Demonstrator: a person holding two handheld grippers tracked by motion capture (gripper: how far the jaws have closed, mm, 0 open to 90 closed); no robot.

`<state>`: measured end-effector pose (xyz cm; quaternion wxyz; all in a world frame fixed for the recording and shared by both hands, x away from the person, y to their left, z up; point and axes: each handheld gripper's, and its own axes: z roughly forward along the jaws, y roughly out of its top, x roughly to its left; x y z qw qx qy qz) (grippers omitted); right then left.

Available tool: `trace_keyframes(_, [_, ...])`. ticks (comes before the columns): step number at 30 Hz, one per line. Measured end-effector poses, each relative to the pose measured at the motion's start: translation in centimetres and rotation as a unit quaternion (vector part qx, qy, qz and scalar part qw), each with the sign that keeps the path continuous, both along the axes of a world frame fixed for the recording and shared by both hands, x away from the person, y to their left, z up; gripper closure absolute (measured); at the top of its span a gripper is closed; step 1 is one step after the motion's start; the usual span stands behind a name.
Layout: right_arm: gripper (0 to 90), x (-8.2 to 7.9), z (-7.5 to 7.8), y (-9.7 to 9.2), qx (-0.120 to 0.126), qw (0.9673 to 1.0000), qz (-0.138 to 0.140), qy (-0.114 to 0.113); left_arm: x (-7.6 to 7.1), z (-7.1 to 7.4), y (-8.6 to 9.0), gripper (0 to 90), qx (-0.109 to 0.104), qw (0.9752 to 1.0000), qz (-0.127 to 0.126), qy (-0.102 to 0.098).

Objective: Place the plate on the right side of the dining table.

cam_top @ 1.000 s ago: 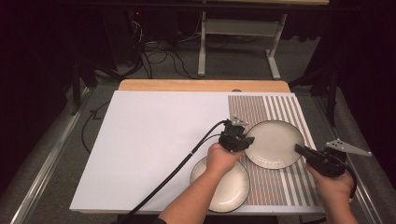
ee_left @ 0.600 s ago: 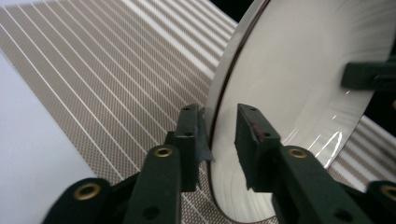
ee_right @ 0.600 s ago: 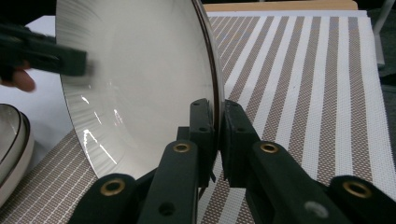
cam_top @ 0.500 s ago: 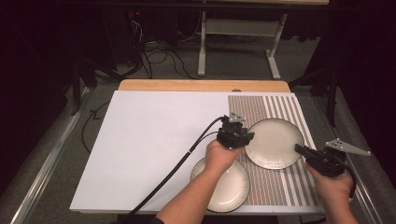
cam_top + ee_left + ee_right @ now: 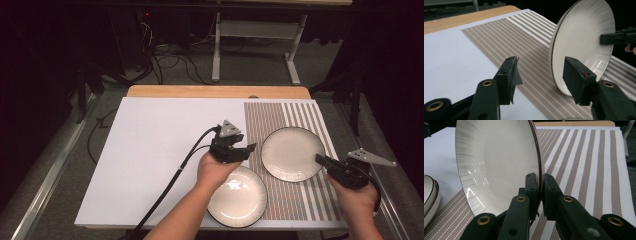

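I am gripping the far plate (image 5: 292, 153) by its near-right rim with my right gripper (image 5: 324, 161), jaws clenched on the edge. It is sitting on the striped mat (image 5: 305, 197), and in my right gripper view the plate (image 5: 499, 167) is standing steeply across the frame, though I cannot tell if it is lifting clear of the mat. My left gripper (image 5: 245, 150) is hovering just left of that plate, jaws released and holding nothing, with the rim (image 5: 554, 57) passing close to one jaw.

The near plate (image 5: 237, 196) is lying just beside it, under my left hand (image 5: 215, 170).

The risk, as I am judging it: I am pinching a smooth glazed rim at one point only, so the plate may pivot or slip out and knock the near plate. My open left jaw may also clip the rim.
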<state>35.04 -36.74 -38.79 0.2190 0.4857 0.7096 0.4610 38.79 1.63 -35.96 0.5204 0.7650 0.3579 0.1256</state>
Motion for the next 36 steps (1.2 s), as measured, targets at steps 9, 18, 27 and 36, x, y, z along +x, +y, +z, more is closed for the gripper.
trace_keyframes(9, [85.4, 0.0, 0.1, 0.2, -0.008, 1.0, -0.005, 0.002, -2.0, -0.4, 5.5, 34.7, -0.01, 0.9995, 0.026, -0.011])
trace_keyframes(18, [83.7, 0.4, -0.2, 0.0, -0.005, 0.9996, -0.019, 0.019, -4.1, -1.0, 11.1, 18.4, 0.008, 0.9971, 0.067, -0.034])
trace_keyframes(27, [82.0, 1.2, -0.7, 0.0, -0.001, 0.9981, -0.041, 0.045, -7.0, -2.5, 17.3, 11.6, 0.021, 0.9922, 0.108, -0.059])
trace_keyframes(36, [81.2, 1.8, -1.0, -0.2, 0.007, 0.997, -0.05, 0.059, -9.2, -3.2, 19.6, 0.0, 0.019, 0.9851, 0.141, -0.096])
